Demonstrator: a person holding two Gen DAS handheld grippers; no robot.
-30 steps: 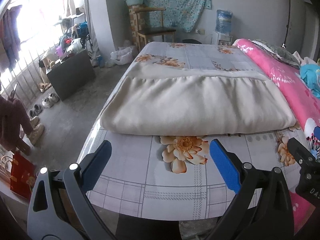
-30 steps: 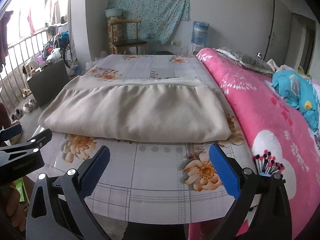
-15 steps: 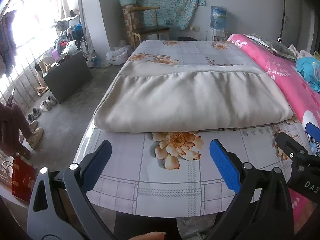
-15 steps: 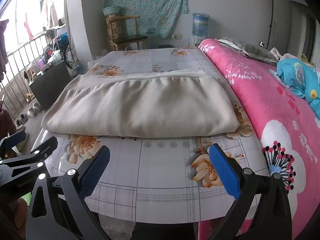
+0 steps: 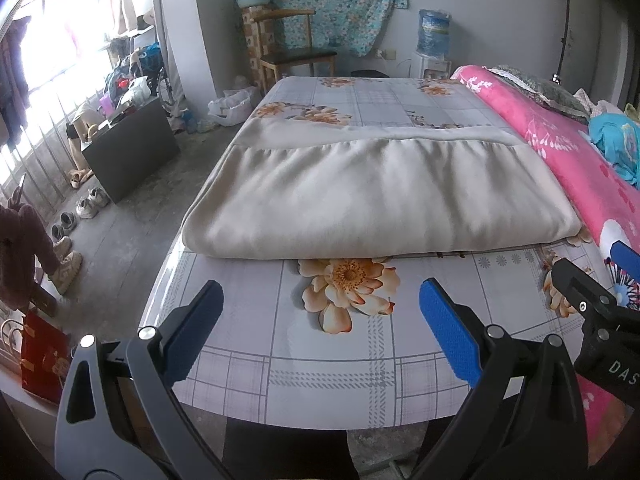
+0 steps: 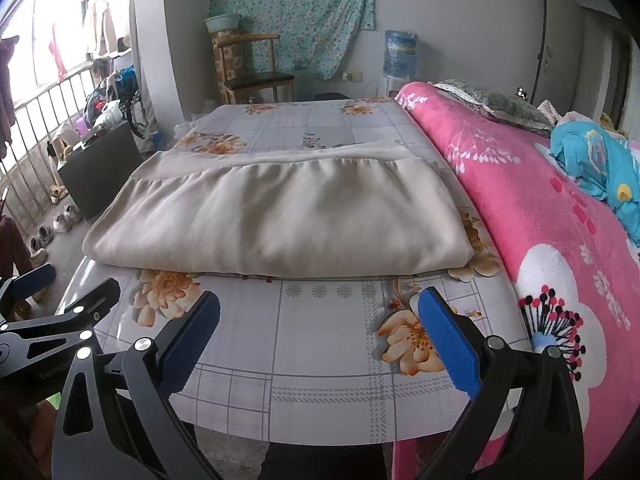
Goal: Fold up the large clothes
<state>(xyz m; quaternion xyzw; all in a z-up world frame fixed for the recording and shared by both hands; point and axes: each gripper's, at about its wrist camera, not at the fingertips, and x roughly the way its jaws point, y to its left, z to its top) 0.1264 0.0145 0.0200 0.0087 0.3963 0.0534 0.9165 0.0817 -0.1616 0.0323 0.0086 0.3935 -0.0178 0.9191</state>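
**A:** What is nearest you?

**B:** Your left tongs [image 5: 320, 312] stand wide apart with nothing between the blue pads, hanging over the near edge of the bed [image 5: 360, 392]. Your right tongs [image 6: 318, 320] are just as wide and empty, over the same edge, further toward the pink side. In the left wrist view the right tongs show at the right border; in the right wrist view the left tongs show at the left border. So you hold the two side by side, apart from each other.

**A:** And the cloth?

**B:** The beige garment [image 5: 380, 196] lies folded flat across the bed just beyond your tongs, not touching them. Its thick folded edge faces you, and a flatter band runs along its far side. An orange flower [image 5: 348, 288] printed on the grey checked sheet peeks out from under the near edge.

**A:** What lies past it?

**B:** To your right a pink blanket [image 6: 540, 216] runs beside the garment, with a turquoise bundle [image 6: 596, 164] on top of it. Beyond the bed stand a wooden chair [image 5: 296, 56] and a water bottle [image 5: 434, 36] on its dispenser, under a patterned cloth [image 5: 320, 0] hung on the wall. Shoes [image 5: 76, 216] sit on the floor to your left.
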